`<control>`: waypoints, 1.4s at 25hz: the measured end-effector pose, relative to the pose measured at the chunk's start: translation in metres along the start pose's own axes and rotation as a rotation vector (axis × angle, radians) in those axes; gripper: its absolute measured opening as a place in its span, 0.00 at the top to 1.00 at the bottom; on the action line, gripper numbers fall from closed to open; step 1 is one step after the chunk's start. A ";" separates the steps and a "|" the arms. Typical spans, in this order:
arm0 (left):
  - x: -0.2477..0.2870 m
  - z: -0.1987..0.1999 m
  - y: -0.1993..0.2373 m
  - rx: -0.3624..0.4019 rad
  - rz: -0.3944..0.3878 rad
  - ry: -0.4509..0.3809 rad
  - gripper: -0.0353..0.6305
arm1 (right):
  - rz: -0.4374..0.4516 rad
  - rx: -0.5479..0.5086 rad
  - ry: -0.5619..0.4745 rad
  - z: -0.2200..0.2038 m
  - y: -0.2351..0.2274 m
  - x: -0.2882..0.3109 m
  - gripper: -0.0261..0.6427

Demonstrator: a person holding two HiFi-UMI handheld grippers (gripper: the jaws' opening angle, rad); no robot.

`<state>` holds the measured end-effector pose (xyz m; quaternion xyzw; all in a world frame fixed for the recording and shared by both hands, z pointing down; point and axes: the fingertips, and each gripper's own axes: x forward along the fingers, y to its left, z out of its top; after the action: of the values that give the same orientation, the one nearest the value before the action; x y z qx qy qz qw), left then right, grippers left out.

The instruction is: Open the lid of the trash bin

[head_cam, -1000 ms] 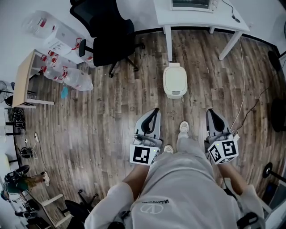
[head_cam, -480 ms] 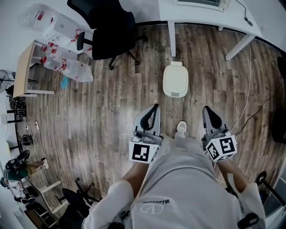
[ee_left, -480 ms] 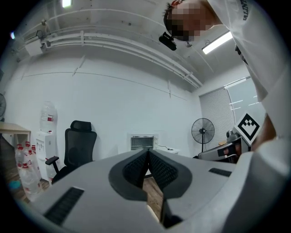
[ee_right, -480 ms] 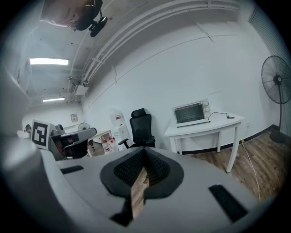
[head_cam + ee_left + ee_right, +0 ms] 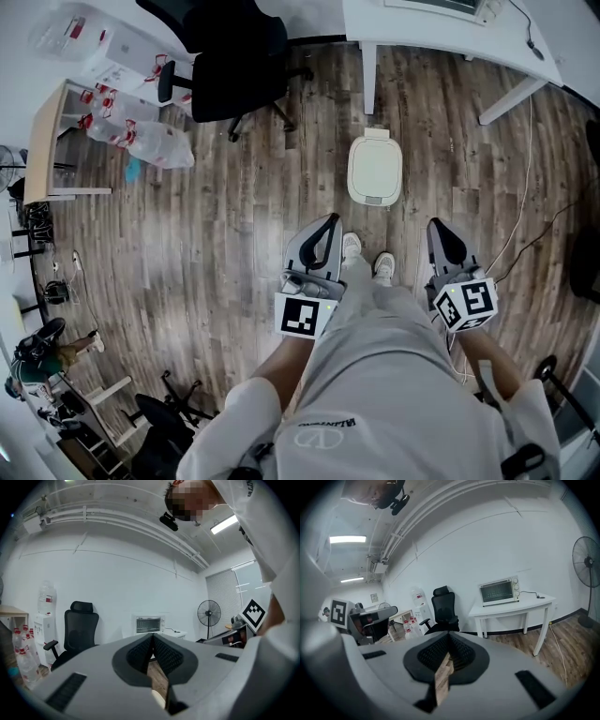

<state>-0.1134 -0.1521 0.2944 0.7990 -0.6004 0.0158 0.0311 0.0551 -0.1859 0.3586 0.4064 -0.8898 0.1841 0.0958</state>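
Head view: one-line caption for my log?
Person stands before the closed trash bin on the wooden floor, left gripper and right gripper both shut and empty, neither touching it.

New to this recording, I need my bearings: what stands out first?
A cream trash bin, lid down, stands on the wood floor just ahead of the person's feet. The left tool and right tool flank them, both shut and empty. A black office chair sits upper left.
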 end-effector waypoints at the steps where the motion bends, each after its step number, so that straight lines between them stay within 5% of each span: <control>1: 0.003 -0.003 0.005 -0.002 -0.009 0.004 0.94 | -0.006 -0.001 0.006 -0.002 0.002 0.006 0.94; 19: 0.096 -0.134 0.029 -0.106 -0.149 0.168 0.94 | -0.076 0.080 0.178 -0.088 -0.021 0.127 0.94; 30: 0.134 -0.309 0.030 -0.217 -0.073 0.322 0.94 | -0.093 0.234 0.343 -0.264 -0.086 0.223 0.94; 35: 0.139 -0.371 0.035 -0.209 -0.079 0.342 0.94 | -0.072 0.289 0.439 -0.356 -0.096 0.252 0.94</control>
<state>-0.1039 -0.2693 0.6740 0.8001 -0.5527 0.0874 0.2160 -0.0288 -0.2730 0.7888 0.3975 -0.7973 0.3895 0.2338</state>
